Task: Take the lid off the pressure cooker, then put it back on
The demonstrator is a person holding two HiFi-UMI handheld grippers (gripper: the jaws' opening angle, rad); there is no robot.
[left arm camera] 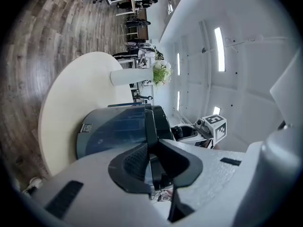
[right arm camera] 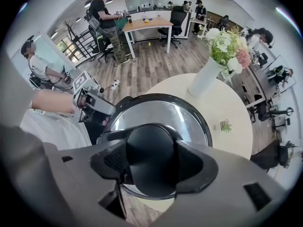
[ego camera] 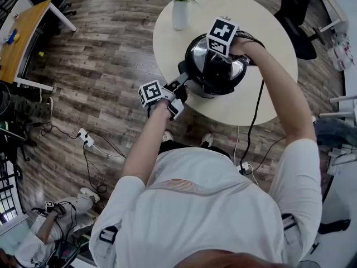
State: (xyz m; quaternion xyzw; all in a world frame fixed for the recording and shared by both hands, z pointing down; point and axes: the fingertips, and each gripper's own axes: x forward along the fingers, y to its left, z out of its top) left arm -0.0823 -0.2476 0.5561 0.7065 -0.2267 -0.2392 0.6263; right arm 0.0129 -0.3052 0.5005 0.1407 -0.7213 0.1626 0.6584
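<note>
The pressure cooker point(ego camera: 192, 66) stands on a round cream table point(ego camera: 268, 43), its shiny steel lid point(right arm camera: 156, 110) resting on the pot. My right gripper point(right arm camera: 152, 162) points straight down from above, and its pads are shut on the lid's round black knob point(right arm camera: 152, 150). In the head view the right gripper point(ego camera: 217, 68) covers the lid's middle. My left gripper point(left arm camera: 151, 162) lies level at the near left side, shut on the cooker's thin black side handle point(left arm camera: 150, 124). Behind the handle sits the dark pot body point(left arm camera: 113, 131).
A white vase point(ego camera: 180, 14) of flowers stands on the table behind the cooker. A black cable point(ego camera: 255, 113) hangs over the table's near edge to the floor. A power strip point(ego camera: 86, 137) lies on the wood floor at left. Other people point(right arm camera: 106, 13) and desks point(ego camera: 22, 32) stand further off.
</note>
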